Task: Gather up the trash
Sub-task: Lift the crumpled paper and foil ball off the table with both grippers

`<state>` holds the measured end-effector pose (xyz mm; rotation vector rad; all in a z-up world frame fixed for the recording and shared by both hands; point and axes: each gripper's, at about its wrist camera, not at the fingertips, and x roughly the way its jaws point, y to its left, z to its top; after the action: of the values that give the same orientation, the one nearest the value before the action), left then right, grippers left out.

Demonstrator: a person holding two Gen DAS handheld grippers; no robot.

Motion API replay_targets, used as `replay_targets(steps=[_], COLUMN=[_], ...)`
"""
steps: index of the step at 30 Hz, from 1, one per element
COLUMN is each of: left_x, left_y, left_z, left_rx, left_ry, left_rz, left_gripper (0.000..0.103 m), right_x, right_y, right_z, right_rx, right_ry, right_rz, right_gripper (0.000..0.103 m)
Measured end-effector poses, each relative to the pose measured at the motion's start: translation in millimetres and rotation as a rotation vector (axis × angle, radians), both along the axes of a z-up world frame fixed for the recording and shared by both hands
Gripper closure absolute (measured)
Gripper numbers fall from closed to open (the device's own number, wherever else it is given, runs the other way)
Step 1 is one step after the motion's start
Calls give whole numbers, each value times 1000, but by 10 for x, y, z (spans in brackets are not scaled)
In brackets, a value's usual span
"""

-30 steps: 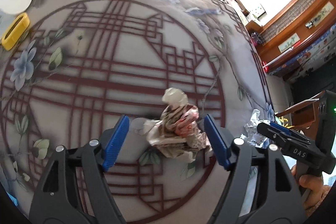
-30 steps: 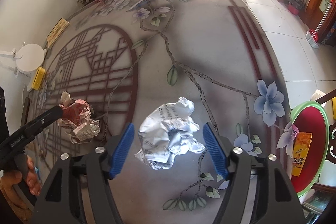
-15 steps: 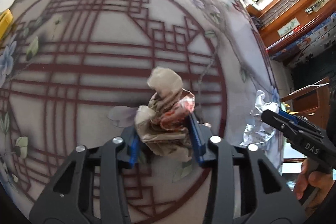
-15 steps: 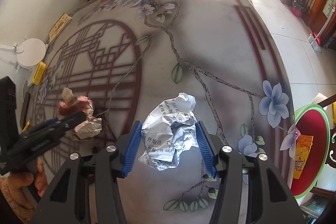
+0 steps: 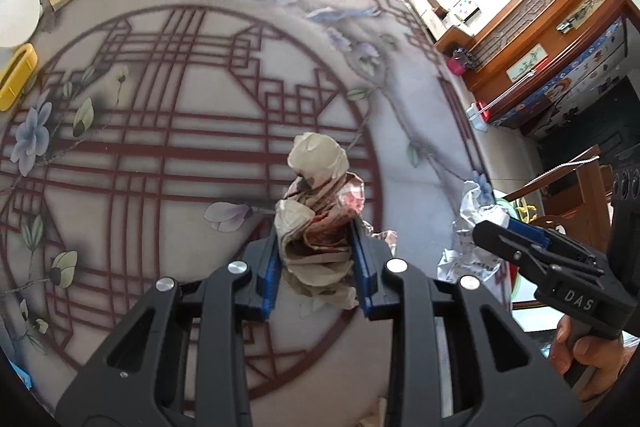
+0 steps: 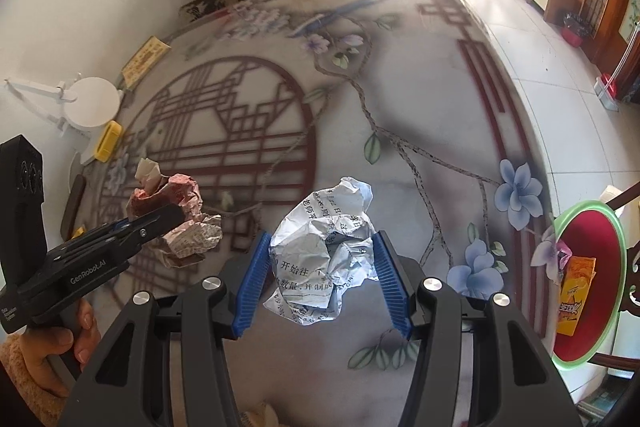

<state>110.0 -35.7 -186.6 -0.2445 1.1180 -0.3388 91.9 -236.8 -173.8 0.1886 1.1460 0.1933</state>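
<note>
Patterned counter (image 6: 440,115) is carrying both grippers, the left gripper (image 5: 316,263) pinching reddish paper (image 5: 320,219), the right gripper (image 6: 324,277) pinching white paper (image 6: 324,247), either wad possibly slipping loose at 12 o'clock.

Crumpled reddish-brown printed paper wad (image 5: 320,227), pale cream knob on top, centre of left wrist frame, pinched between blue pads; same wad at left-centre of right wrist frame. Crumpled white paper ball (image 6: 328,251) with black Chinese print, centre of right wrist frame, squeezed between blue pads; right edge in left view.
</note>
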Motion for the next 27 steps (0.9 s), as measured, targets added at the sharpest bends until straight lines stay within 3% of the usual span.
replay_targets(steps=[10, 27], left_x=[-263, -525], left_y=[-85, -377], left_z=[285, 379], left_rx=[-15, -4], left_ry=[-59, -81], left_rz=[-39, -104], left_gripper=[73, 73], right_x=[-397, -802], right_y=[-4, -242], right_z=[261, 343], right_rx=[6, 27], right_ry=[-52, -69], right_rz=[-22, -81], right_gripper=[51, 51])
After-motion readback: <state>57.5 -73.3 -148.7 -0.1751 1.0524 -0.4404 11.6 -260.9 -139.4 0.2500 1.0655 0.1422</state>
